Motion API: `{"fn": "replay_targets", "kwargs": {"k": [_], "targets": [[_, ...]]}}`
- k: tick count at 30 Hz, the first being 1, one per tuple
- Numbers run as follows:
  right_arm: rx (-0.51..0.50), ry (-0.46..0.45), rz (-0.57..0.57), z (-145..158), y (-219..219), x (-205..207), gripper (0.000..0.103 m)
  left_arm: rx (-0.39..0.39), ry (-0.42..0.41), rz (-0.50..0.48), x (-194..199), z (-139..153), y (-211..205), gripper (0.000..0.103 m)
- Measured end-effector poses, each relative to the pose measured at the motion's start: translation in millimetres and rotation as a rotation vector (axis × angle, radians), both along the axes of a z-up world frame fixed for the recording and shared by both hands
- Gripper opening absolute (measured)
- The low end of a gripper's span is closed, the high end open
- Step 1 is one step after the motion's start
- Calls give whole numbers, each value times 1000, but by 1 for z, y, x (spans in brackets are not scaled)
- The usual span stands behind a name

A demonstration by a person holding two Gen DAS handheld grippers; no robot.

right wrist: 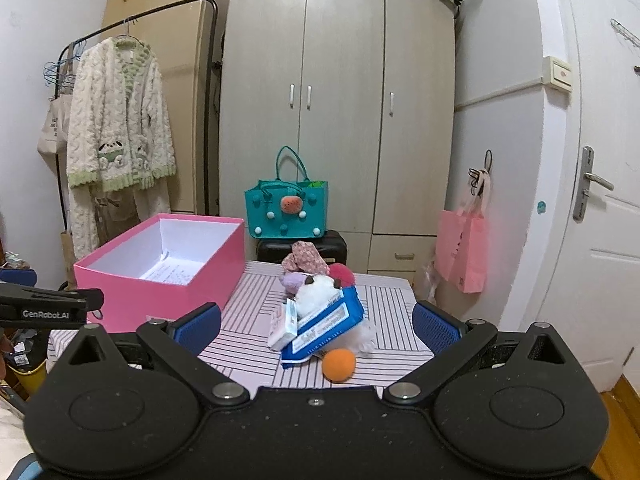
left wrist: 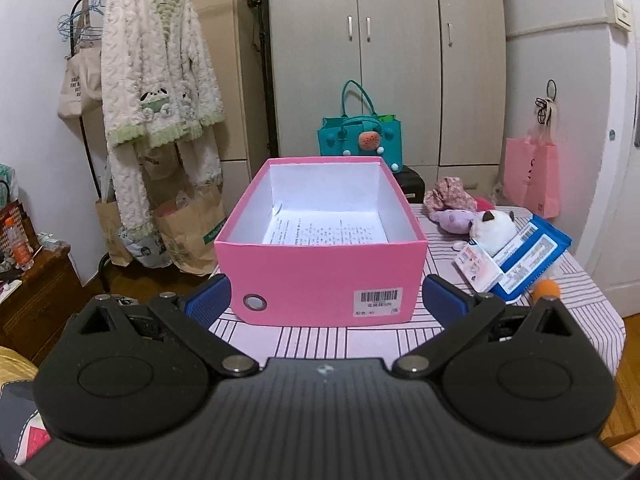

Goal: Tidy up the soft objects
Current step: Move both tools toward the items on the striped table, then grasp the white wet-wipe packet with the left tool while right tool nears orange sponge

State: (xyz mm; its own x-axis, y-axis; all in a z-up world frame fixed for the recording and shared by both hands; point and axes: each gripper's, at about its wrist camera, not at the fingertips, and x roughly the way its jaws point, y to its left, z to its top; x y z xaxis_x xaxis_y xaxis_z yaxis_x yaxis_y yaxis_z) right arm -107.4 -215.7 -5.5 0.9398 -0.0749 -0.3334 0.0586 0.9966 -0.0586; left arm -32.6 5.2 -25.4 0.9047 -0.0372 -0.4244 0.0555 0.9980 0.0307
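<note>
An open pink box (left wrist: 320, 272) with a white inside and a printed sheet on its bottom stands on the striped table; it also shows in the right wrist view (right wrist: 168, 284). My left gripper (left wrist: 326, 298) is open, its blue pads level with the box's near corners. A pile of soft things lies right of the box: a white plush (right wrist: 320, 294), a purple plush (right wrist: 294, 280), a floral cloth (right wrist: 304, 258), a red ball (right wrist: 342, 274), an orange ball (right wrist: 339, 365), a blue wipes pack (right wrist: 326, 330) and a small white box (right wrist: 286, 324). My right gripper (right wrist: 316, 330) is open and empty in front of the pile.
The table (right wrist: 256, 312) has a pink striped cloth. A teal bag (right wrist: 286, 210) sits on a black stool behind it, before a wardrobe (right wrist: 340, 100). A clothes rack with a fluffy robe (right wrist: 116, 140) stands left. A pink bag (right wrist: 464, 252) hangs right, beside a door.
</note>
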Motion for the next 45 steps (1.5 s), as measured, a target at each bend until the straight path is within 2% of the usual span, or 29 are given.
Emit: {"fn": "replay_targets", "kwargs": {"k": [9,17,19,21,24,28,32,35,39,45], "targets": [[-22,39,-51,-10,-4,8,103,38,45,-53,0,-9,-11,103],[-7,43,-31,-13,-9,10,103,35,69,-32,4,-13,-12,103],[36,51,16,-14,-14,11,103,35,74,-36,6,-14,-12,103],[127,77,86,-19,-24,16,103,39,71,-44,7,-14,-13,103],[194,94,101,-29,-36,25,103,39,65,-64,12,-18,-17,103],[181,77,76,-40,-44,35,103,4,67,-98,22,-21,-20,103],[181,23,93,-53,-55,43,103,-11,32,-133,31,-20,-29,103],[180,-4,64,-64,-65,53,103,-30,24,-167,41,-18,-40,102],[155,48,47,-79,-76,74,103,-74,33,-237,54,-16,-58,100],[135,124,105,-96,-87,95,101,-31,13,-346,68,-19,-104,95]]}}
